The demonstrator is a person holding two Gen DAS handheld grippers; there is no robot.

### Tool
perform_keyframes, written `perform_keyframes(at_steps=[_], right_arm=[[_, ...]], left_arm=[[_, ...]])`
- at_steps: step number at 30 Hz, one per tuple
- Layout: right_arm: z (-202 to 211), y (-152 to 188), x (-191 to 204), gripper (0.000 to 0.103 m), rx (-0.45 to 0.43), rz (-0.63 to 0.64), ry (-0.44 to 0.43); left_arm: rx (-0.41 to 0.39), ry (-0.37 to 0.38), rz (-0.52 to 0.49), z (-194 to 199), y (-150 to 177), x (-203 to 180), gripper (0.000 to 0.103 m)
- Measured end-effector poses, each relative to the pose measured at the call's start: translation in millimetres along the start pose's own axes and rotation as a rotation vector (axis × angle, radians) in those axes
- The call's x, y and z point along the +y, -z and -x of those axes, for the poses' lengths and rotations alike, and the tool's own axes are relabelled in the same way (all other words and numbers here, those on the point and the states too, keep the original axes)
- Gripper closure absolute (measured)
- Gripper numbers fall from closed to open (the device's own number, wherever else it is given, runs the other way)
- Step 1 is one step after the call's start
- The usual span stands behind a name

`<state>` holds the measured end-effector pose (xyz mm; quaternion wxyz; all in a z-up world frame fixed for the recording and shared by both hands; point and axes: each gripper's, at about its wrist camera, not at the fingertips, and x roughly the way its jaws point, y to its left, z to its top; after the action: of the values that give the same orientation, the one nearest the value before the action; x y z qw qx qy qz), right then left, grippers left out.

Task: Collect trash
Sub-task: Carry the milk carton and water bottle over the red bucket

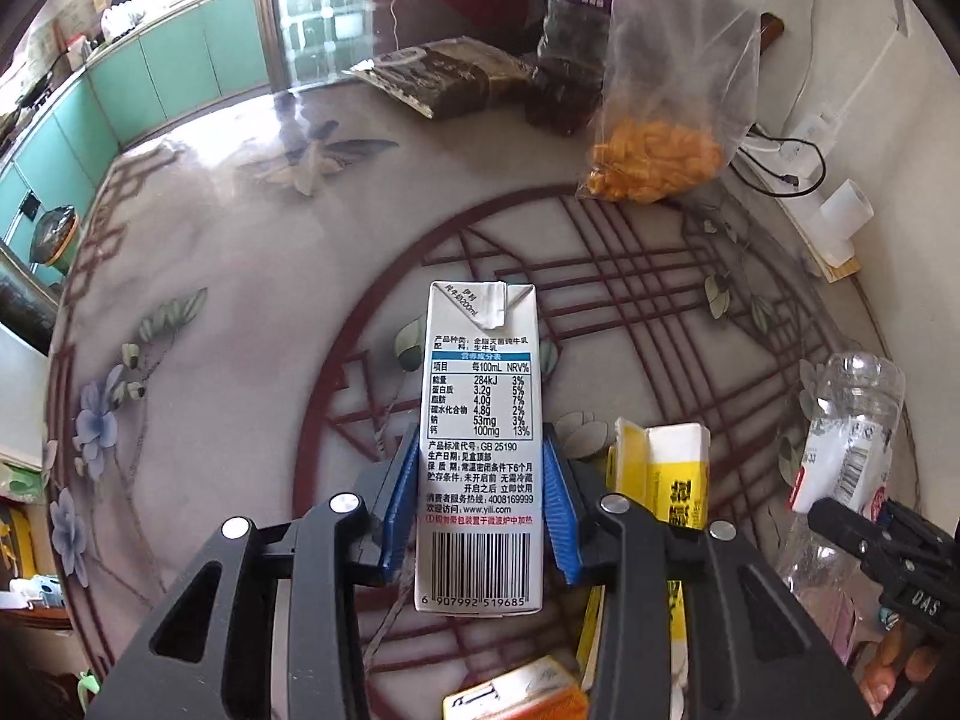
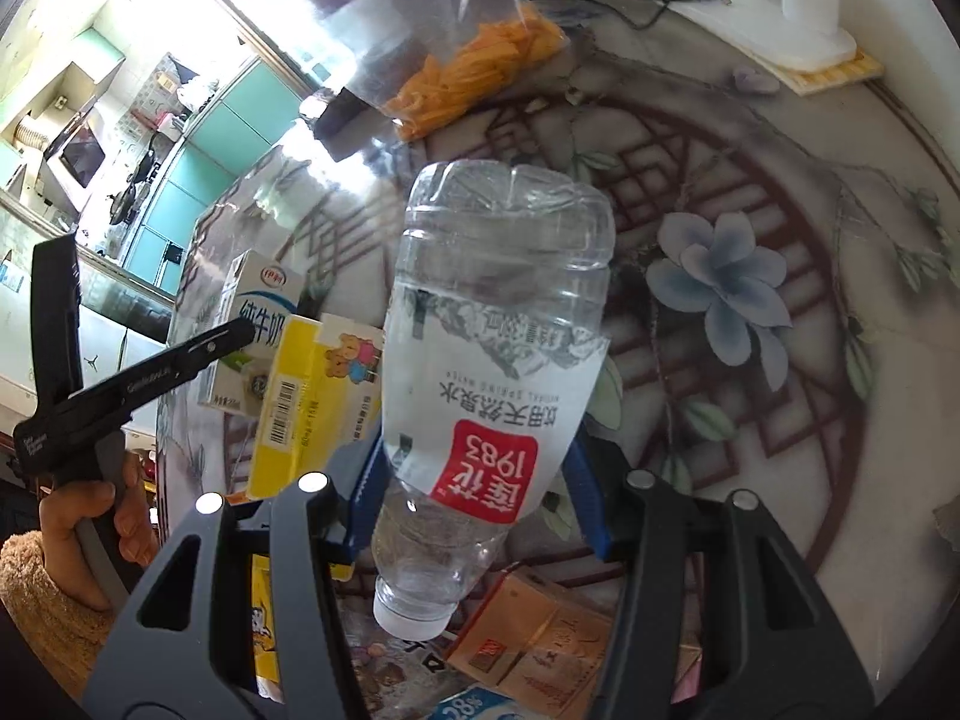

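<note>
Trash: a milk carton (image 1: pixel 480 450) and an empty water bottle (image 2: pixel 492 372) are each in a claw, with more litter lying at the near edge of the patterned table (image 1: pixel 240 240).

Left wrist view, claw: the left gripper (image 1: pixel 483 504) pinches the milk carton by its two narrow sides, blue pads (image 1: pixel 401 504) pressed flat on it.
Left wrist view, carton: it stands on end between the fingers, folded top pointing away, over the middle of the table; whether its base is clear of the surface I cannot tell.
Left wrist view, nearby: a yellow box (image 1: pixel 666 474) lies just right of the carton, and a clear bag of orange snacks (image 1: pixel 654 162) sits near the far edge.

Right wrist view, claw: the right gripper (image 2: pixel 474 480) clamps the water bottle across its labelled middle, cap toward the camera, base pointing away.
Right wrist view, bottle: it looks to be carried above the table, tilted.
Right wrist view, nearby: a brown carton (image 2: pixel 540 636) lies under the bottle at the near edge; the person's hand (image 2: pixel 90 534) grips the other tool at left.

Step in hand: both pieces appear secured, so picking is done for this pair.
Next move: probably lifting both clear and carrying them to a bin, which is not in view; grips must hold, as the bottle is smooth and could slip.
</note>
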<state>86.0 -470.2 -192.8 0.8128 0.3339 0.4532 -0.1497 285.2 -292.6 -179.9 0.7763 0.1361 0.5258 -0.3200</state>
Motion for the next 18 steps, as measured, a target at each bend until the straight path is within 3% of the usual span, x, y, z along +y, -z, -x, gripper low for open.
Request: perform_keyframes(at_steps=[8, 18], right_arm=[[29, 0, 42, 0.052, -0.073, 0.098, -0.031], [62, 18, 95, 0.052, -0.108, 0.225, -0.091]], left_arm=[[-0.108, -0.058, 0.038, 74, 47, 28, 0.068], [-0.216, -0.132, 0.145, 165, 136, 59, 0.068]])
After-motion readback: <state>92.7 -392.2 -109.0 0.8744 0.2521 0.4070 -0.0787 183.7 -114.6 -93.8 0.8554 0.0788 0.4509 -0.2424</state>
